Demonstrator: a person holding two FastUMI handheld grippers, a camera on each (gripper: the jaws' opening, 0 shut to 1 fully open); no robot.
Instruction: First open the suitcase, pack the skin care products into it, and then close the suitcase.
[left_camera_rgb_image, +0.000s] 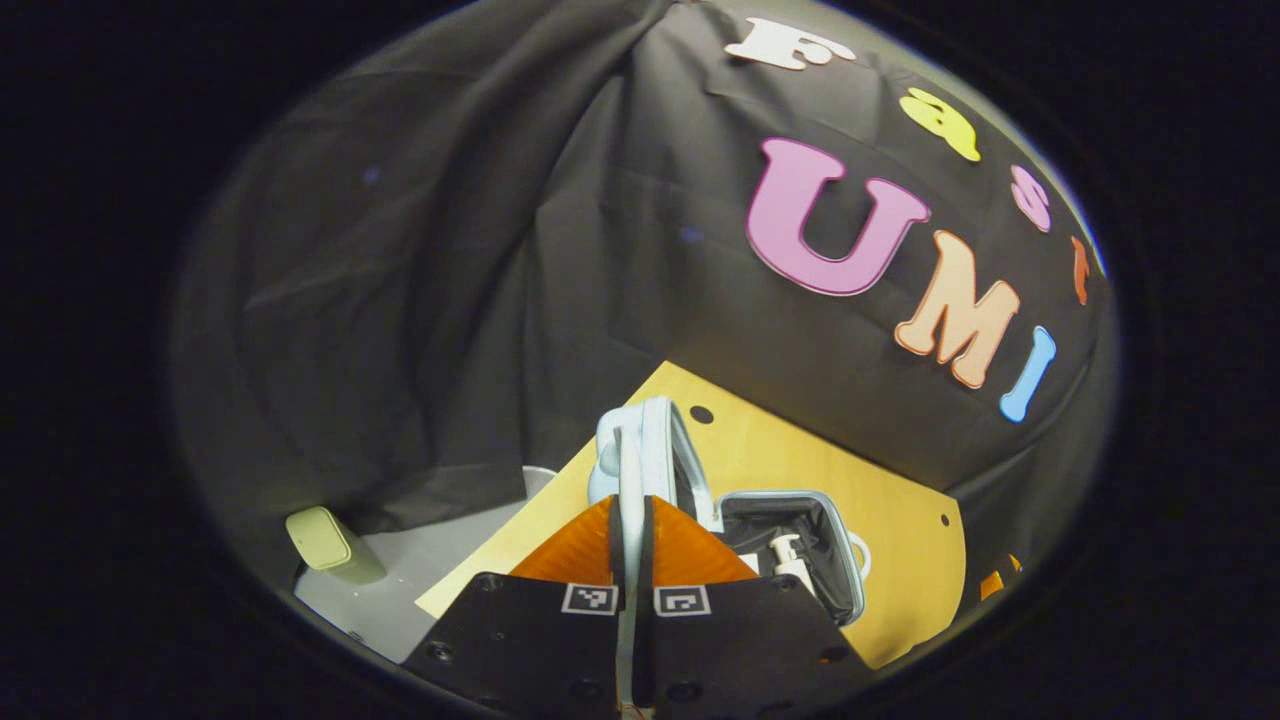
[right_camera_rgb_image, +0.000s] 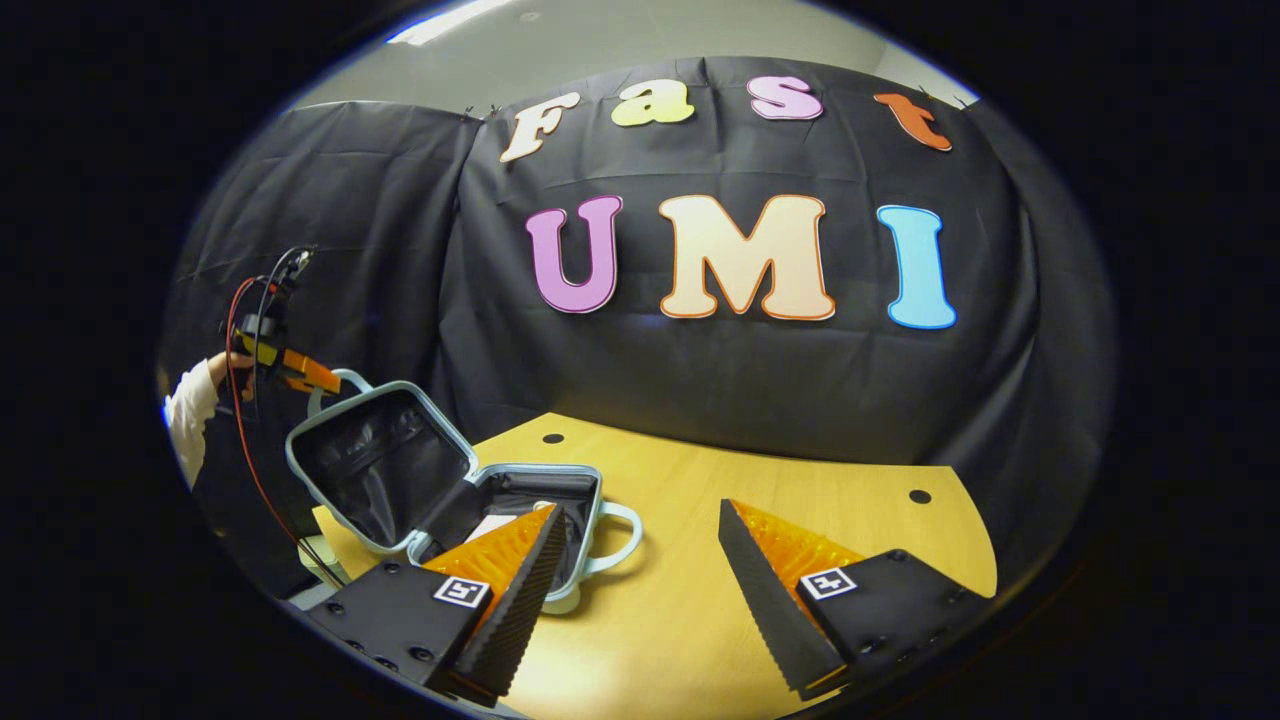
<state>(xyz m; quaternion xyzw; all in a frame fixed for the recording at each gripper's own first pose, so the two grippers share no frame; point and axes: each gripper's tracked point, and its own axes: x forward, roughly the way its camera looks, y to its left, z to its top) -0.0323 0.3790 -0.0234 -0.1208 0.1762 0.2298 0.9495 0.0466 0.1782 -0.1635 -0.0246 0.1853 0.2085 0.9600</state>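
Suitcase (right_camera_rgb_image: 470, 490): open on tabletop (right_camera_rgb_image: 700, 600), far left; lid (left_camera_rgb_image: 640, 450) pinched edge-on by left hand-held gripper (left_camera_rgb_image: 632, 540). Pump bottle (left_camera_rgb_image: 790, 560) inside base. Right hand-held gripper (right_camera_rgb_image: 640, 570): spread wide, empty, near right. Pale green box (left_camera_rgb_image: 330, 545) off tabletop, left.

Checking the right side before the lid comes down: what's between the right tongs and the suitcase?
In the right gripper view, only bare wooden table lies between the open right tongs and the suitcase; its handle sits just behind one finger.
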